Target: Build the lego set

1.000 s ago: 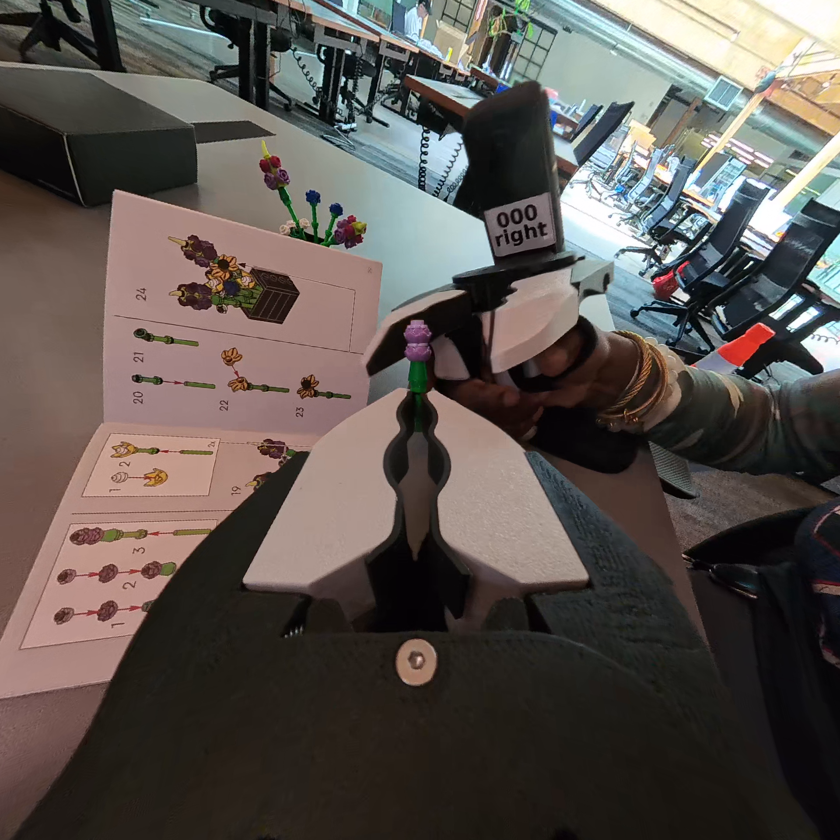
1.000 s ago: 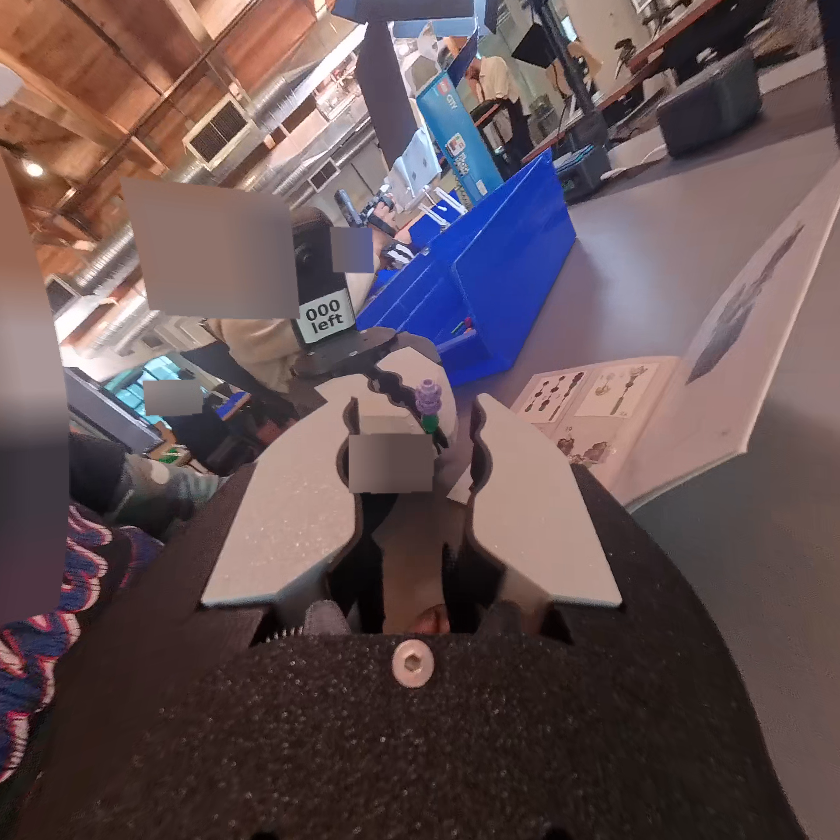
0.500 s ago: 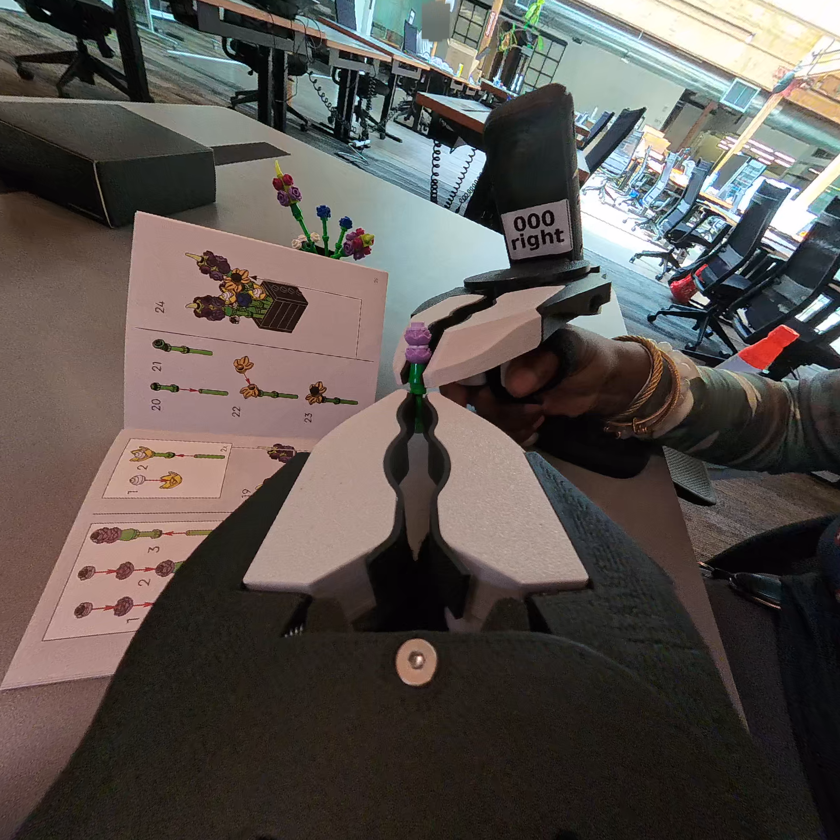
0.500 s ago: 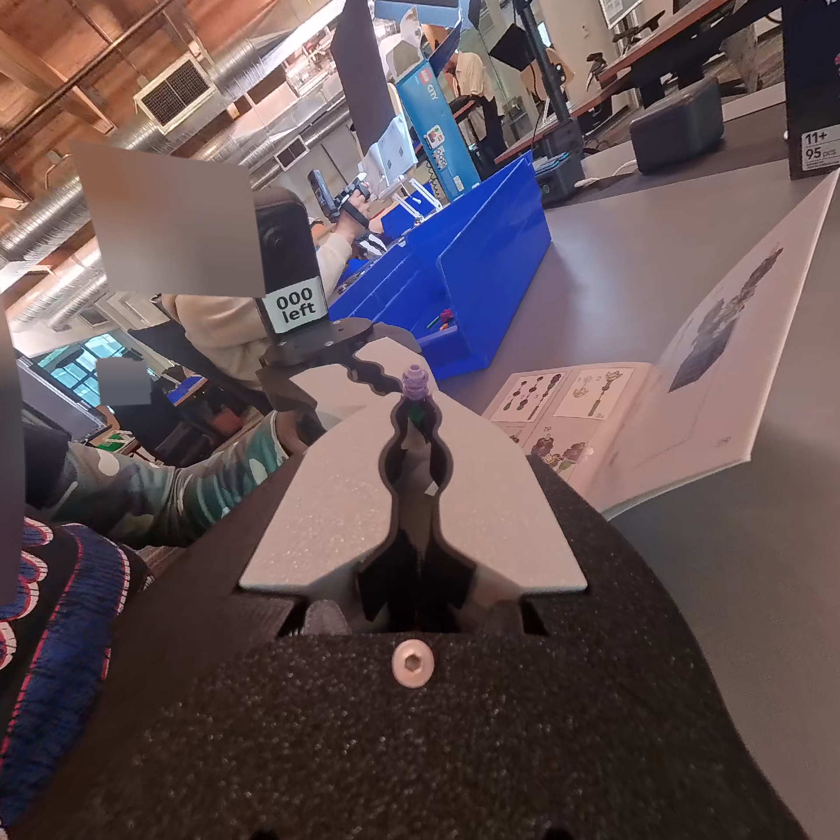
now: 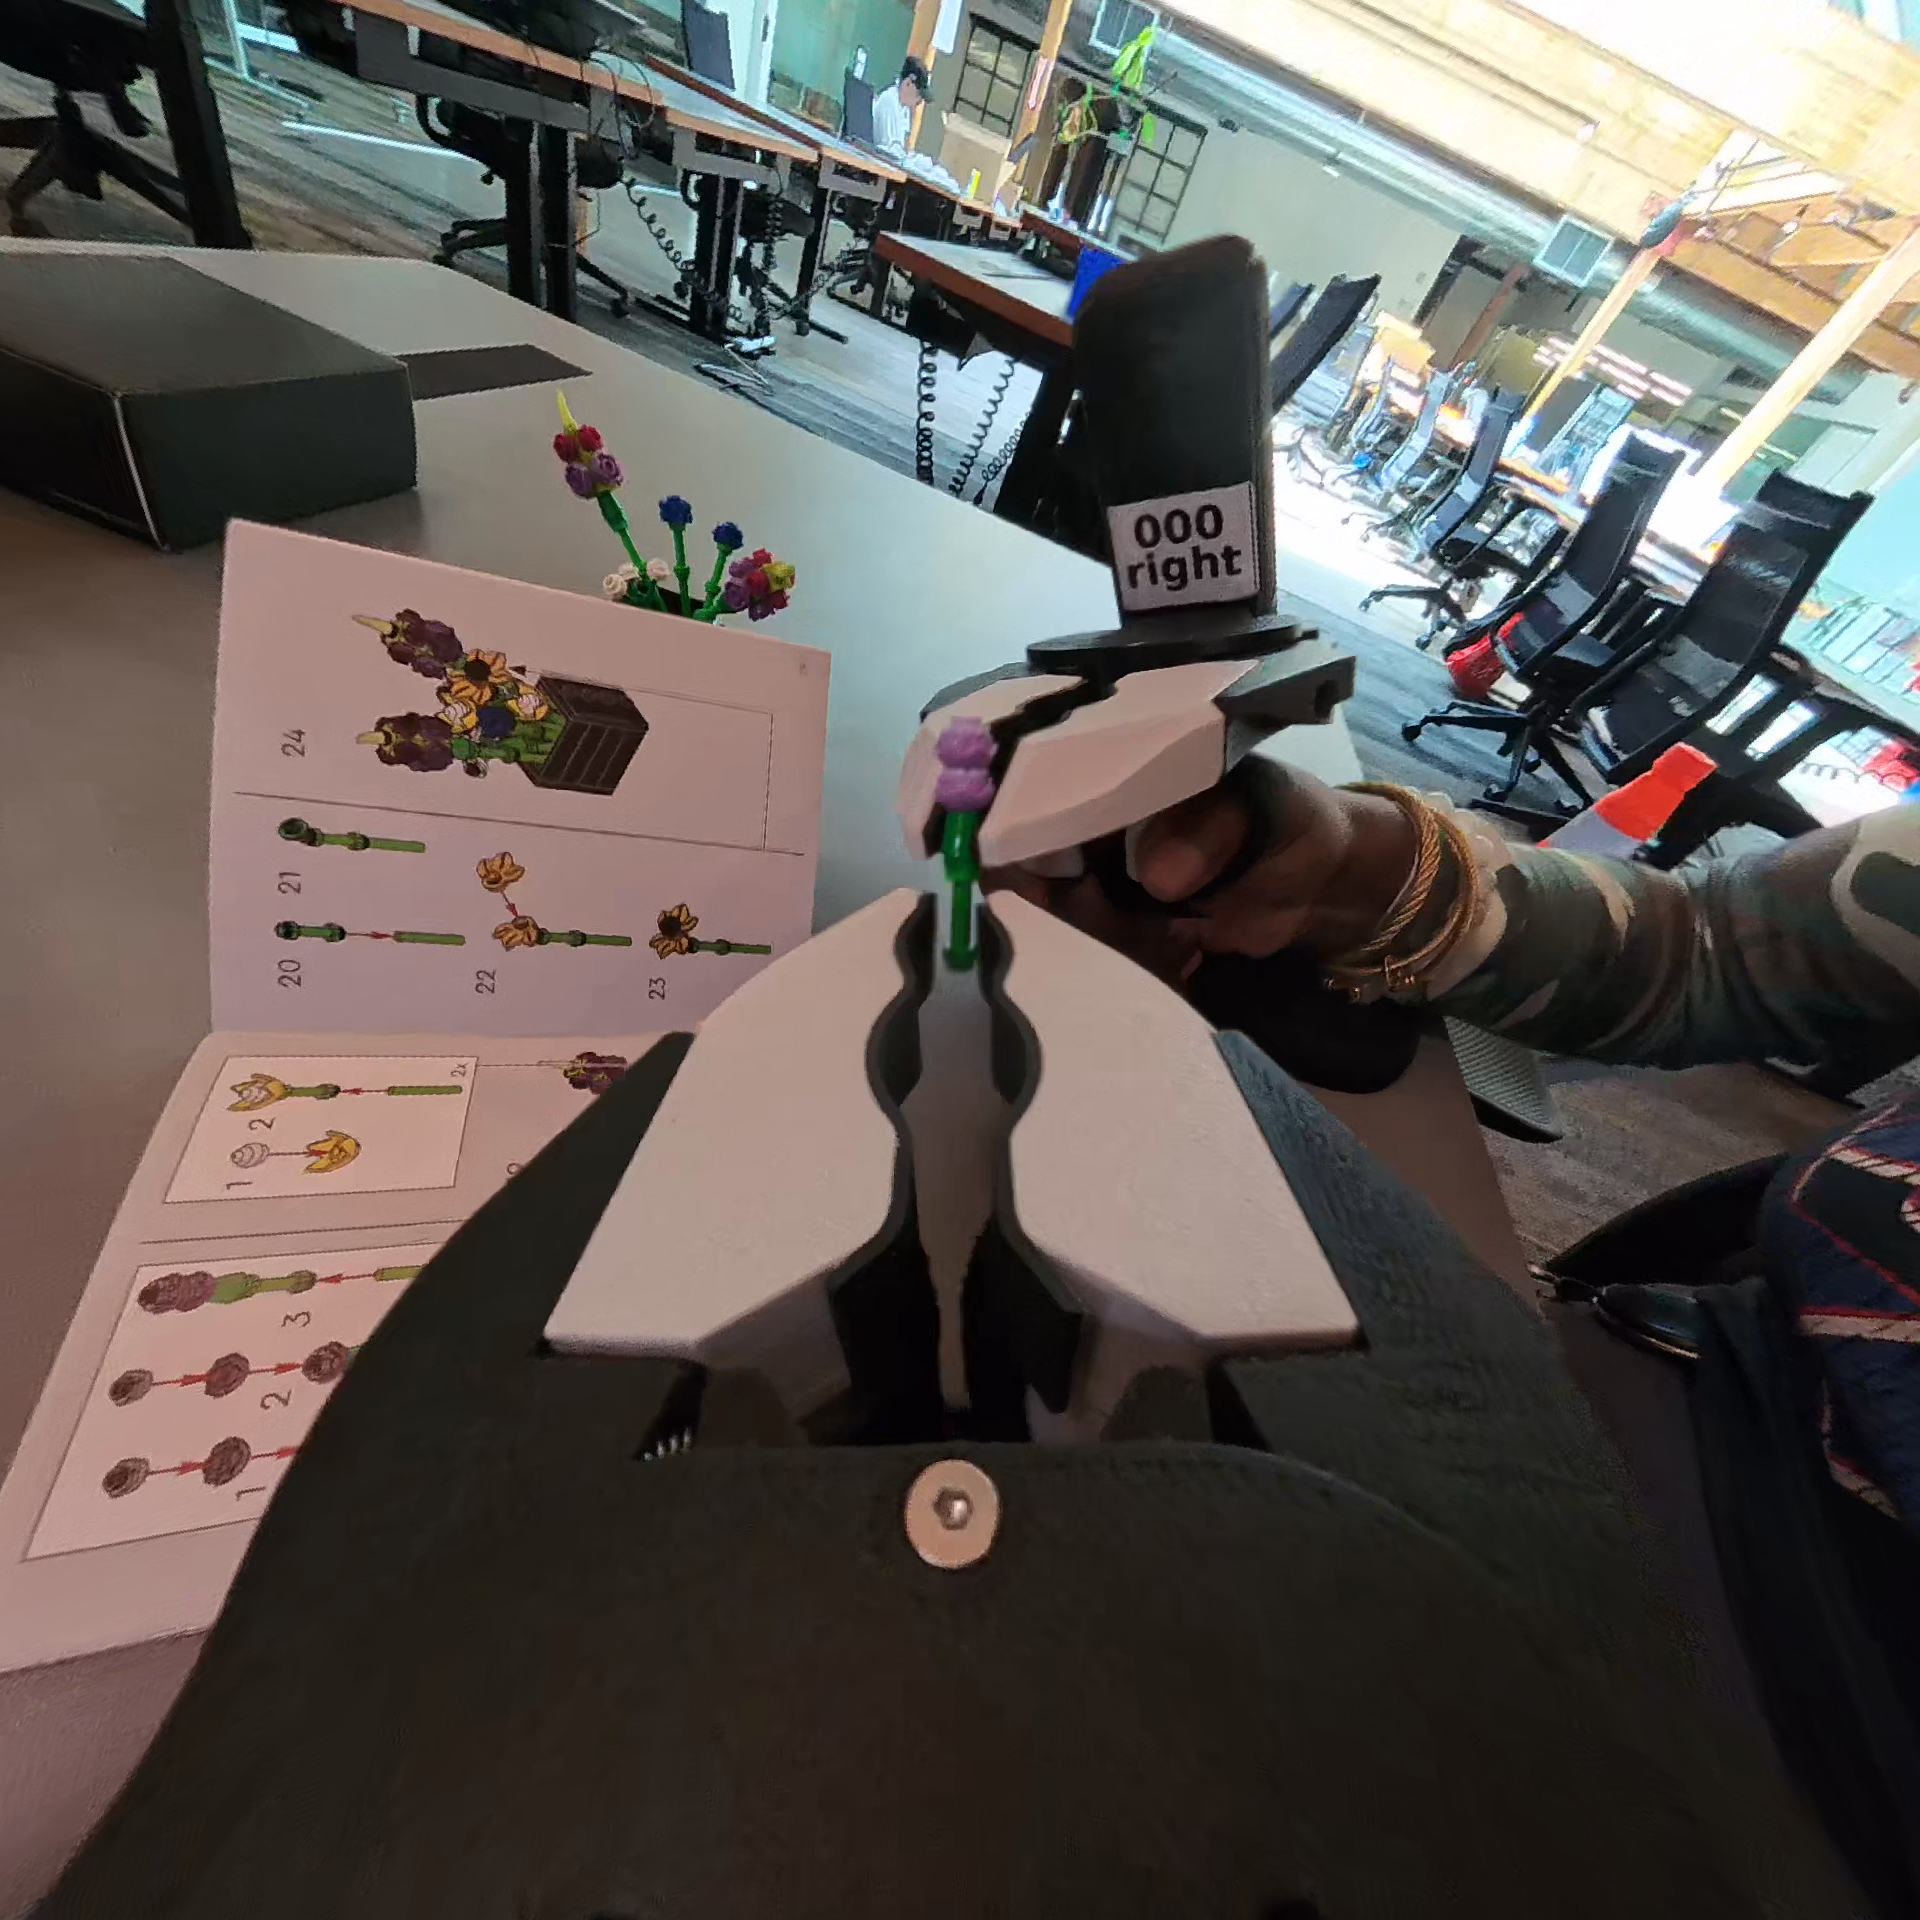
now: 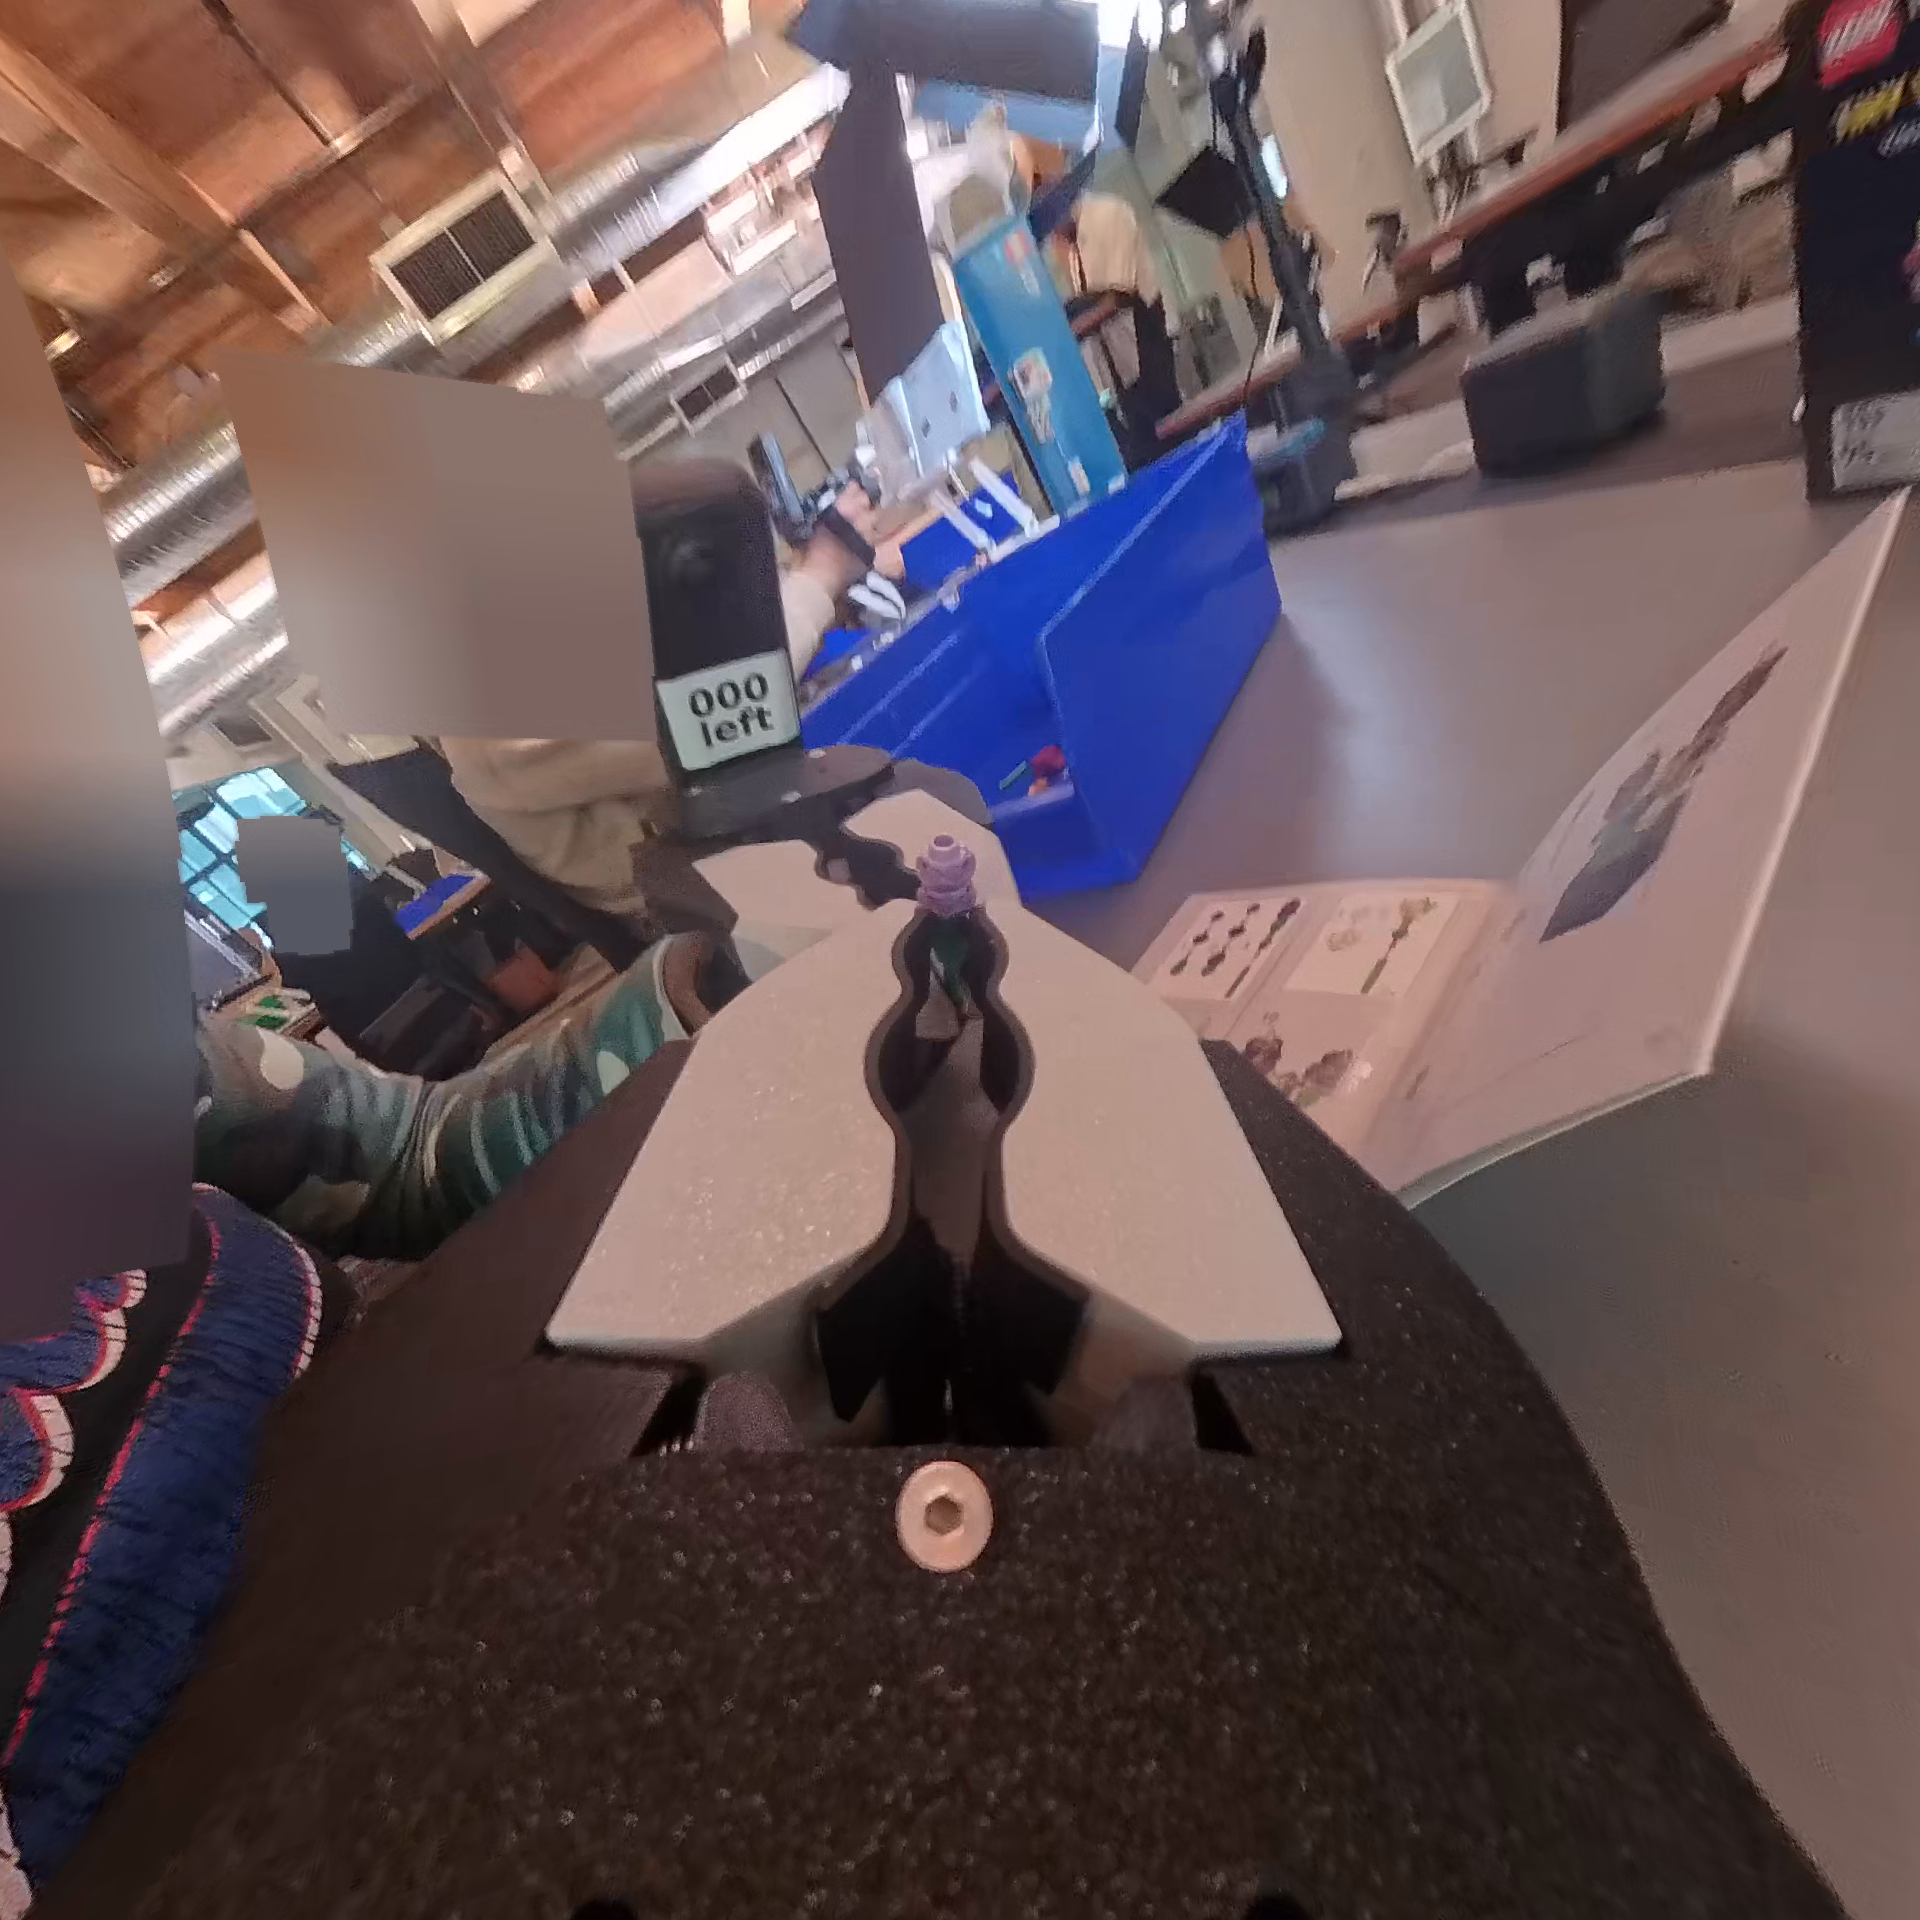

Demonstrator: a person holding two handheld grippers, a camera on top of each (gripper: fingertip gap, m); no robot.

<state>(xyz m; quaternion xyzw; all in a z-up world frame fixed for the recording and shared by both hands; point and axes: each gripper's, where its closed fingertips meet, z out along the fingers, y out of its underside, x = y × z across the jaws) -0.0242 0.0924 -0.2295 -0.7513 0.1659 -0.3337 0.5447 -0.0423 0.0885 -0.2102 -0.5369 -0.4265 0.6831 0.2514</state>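
Note:
A small lego flower with two purple blossoms (image 5: 964,771) on a green stem (image 5: 960,883) is held up above the table. My left gripper (image 5: 956,914) is shut on the lower end of the stem. My right gripper (image 6: 948,930) is shut on the same flower just under the blossoms (image 6: 945,875). In the left wrist view the right gripper (image 5: 940,795) comes in from the right and meets the flower tip to tip. A partly built bouquet (image 5: 675,540) stands behind the open instruction booklet (image 5: 499,831).
A black box (image 5: 187,384) lies at the far left of the grey table (image 5: 935,582). A blue bin (image 6: 1132,665) with loose pieces stands beyond the booklet (image 6: 1610,914) in the right wrist view. The dark set box (image 6: 1860,260) stands at far right. Only a small space, under 4 cm, lies between the two pairs of fingers.
My right gripper was open a second ago and has shut on the flower near the blossoms. My left gripper has kept its hold on the stem.

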